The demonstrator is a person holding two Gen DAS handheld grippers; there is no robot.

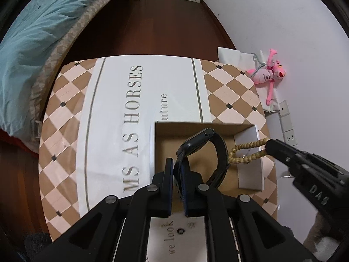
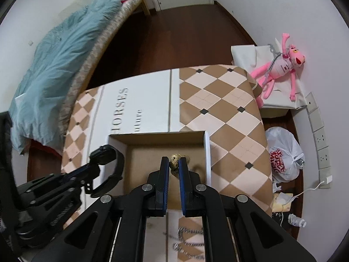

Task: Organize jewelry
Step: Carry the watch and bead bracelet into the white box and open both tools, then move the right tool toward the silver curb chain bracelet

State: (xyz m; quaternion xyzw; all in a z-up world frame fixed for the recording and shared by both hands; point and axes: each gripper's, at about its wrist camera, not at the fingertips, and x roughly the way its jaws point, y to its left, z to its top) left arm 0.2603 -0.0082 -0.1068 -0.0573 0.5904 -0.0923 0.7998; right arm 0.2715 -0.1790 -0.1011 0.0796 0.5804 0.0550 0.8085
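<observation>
An open cardboard box (image 1: 165,150) with white outer walls (image 2: 207,150) sits on the checkered tabletop. My left gripper (image 1: 177,163) is shut on the strap of a black smartwatch (image 1: 201,146) and holds it over the box; the watch also shows in the right wrist view (image 2: 108,159). My right gripper (image 2: 173,163) is shut on a tan beaded bracelet (image 2: 175,160) above the box interior. In the left wrist view the bracelet (image 1: 244,152) hangs from the right gripper (image 1: 269,147) over the box's right wall.
A small black ring (image 1: 181,231) lies on the cloth below my left gripper. A silver chain (image 2: 189,240) lies on the table near the front edge. A bed (image 1: 43,32), a pink plush toy (image 2: 279,65), a white plastic bag (image 2: 283,152) and wall sockets (image 2: 320,139) surround the table.
</observation>
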